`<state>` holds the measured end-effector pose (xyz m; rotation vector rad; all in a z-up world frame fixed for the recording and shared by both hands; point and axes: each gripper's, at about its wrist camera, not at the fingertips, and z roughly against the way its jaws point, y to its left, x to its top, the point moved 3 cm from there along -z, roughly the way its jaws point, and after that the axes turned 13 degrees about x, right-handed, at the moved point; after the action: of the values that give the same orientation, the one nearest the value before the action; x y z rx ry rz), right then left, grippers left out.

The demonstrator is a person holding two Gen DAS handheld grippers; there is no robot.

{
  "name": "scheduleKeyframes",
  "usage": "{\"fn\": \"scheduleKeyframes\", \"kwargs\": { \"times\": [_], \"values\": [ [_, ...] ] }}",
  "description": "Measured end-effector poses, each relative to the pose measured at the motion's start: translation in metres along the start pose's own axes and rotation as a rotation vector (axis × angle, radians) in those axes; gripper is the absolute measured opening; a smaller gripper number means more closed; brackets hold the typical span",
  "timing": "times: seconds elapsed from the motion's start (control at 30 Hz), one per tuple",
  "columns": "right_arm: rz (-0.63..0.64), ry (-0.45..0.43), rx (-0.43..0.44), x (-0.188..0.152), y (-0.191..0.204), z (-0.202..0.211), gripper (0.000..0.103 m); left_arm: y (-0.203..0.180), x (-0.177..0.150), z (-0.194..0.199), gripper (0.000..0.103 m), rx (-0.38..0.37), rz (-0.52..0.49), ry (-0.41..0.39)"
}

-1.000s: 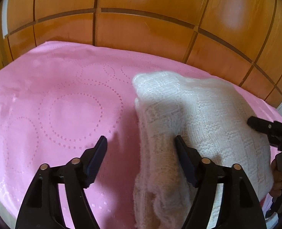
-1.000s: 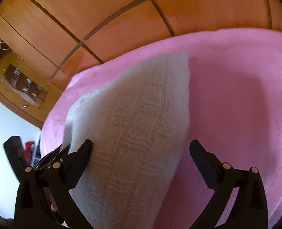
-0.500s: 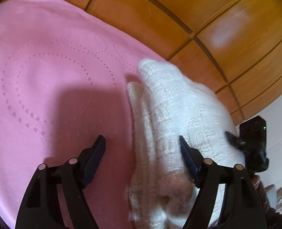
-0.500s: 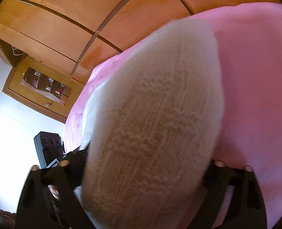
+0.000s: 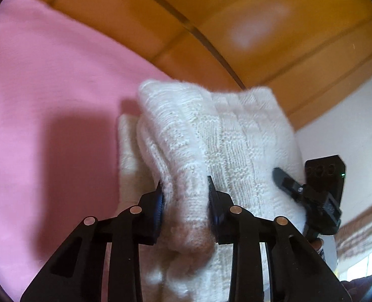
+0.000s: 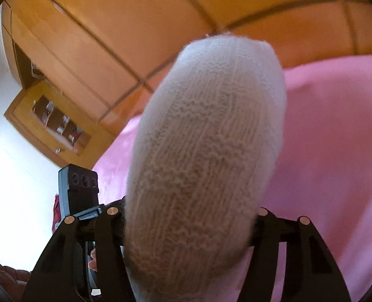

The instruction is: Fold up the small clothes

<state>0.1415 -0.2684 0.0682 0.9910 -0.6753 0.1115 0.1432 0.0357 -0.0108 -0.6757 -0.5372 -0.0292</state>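
Glossy orange-brown wardrobe panels fill the background, and below them a pink bedspread covers the bed that serves as the folding surface. On it lies the task's thing, a white knitted garment, already doubled into a thick bundle, with its near end gathered up toward both cameras.

In the left wrist view the left claw sits at 6 o'clock, its jaws closing with the pads already pressing a rolled edge of the knit between them — a pinch on the folded thickness, probably so the layers stay together when moved. The right claw shows at 4 o'clock, against the bundle's other side.

In the right wrist view the knit bulges up over the right claw, hiding its tips. Its jaws are closing with the fat bundle filling the gap between them; whether the pads already bear on it I cannot tell. A hand on the other tool's grip peeks at 8 o'clock.

Holding both near corners reads as set-up for the next fold — lifting the near edge over toward 12 o'clock.
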Motion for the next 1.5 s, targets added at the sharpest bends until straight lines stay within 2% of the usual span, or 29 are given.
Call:
{"fn": "scheduleKeyframes", "kwargs": {
  "times": [0.17, 0.27, 0.37, 0.4, 0.43, 0.5, 0.53, 0.57, 0.63, 0.67, 0.73, 0.83, 0.9, 0.97, 1.1, 1.5],
  "values": [
    [-0.031, -0.133, -0.100, 0.015, -0.039, 0.084, 0.059, -0.105, 0.021, -0.066, 0.029, -0.047, -0.175, 0.068],
    [-0.089, -0.215, -0.193, 0.022, -0.085, 0.140, 0.060, -0.166, 0.024, -0.112, 0.029, -0.050, -0.285, 0.120],
    [-0.151, -0.241, -0.300, 0.016, -0.130, 0.168, 0.064, -0.214, 0.017, -0.163, 0.029, 0.026, -0.410, 0.169],
    [-0.192, -0.244, -0.368, 0.009, -0.153, 0.177, 0.068, -0.224, 0.014, -0.175, 0.029, 0.054, -0.444, 0.176],
    [-0.244, -0.241, -0.401, 0.000, -0.172, 0.182, 0.073, -0.236, 0.005, -0.196, 0.029, 0.153, -0.523, 0.167],
    [-0.352, -0.265, -0.397, -0.018, -0.198, 0.191, 0.082, -0.245, -0.005, -0.214, 0.031, 0.230, -0.575, 0.154],
    [-0.355, -0.296, -0.398, -0.024, -0.199, 0.198, 0.086, -0.248, -0.008, -0.216, 0.037, 0.249, -0.582, 0.134],
    [-0.339, -0.312, -0.409, -0.026, -0.195, 0.202, 0.088, -0.251, -0.008, -0.218, 0.038, 0.268, -0.588, 0.115],
    [-0.285, -0.352, -0.485, -0.027, -0.175, 0.214, 0.089, -0.260, -0.008, -0.214, 0.038, 0.307, -0.611, 0.064],
    [-0.254, -0.367, -0.523, -0.026, -0.165, 0.219, 0.087, -0.263, -0.009, -0.209, 0.038, 0.319, -0.627, 0.037],
    [-0.179, -0.363, -0.576, -0.020, -0.139, 0.221, 0.065, -0.252, -0.018, -0.189, 0.038, 0.350, -0.640, -0.007],
    [-0.055, -0.318, -0.629, -0.022, -0.102, 0.201, 0.051, -0.246, -0.014, -0.188, 0.038, 0.381, -0.623, -0.031],
    [-0.005, -0.249, -0.674, -0.024, -0.093, 0.164, 0.050, -0.247, -0.015, -0.193, 0.038, 0.411, -0.623, -0.043],
    [0.045, -0.186, -0.757, -0.036, -0.097, 0.147, 0.053, -0.240, -0.015, -0.194, 0.038, 0.451, -0.625, -0.056],
    [0.115, -0.176, -0.897, -0.048, -0.102, 0.123, 0.056, -0.236, -0.015, -0.194, 0.038, 0.460, -0.598, -0.060],
    [-0.003, -0.190, -0.884, -0.071, -0.083, 0.147, 0.061, -0.232, -0.025, -0.175, 0.042, 0.433, -0.562, -0.074]
  ]
}}
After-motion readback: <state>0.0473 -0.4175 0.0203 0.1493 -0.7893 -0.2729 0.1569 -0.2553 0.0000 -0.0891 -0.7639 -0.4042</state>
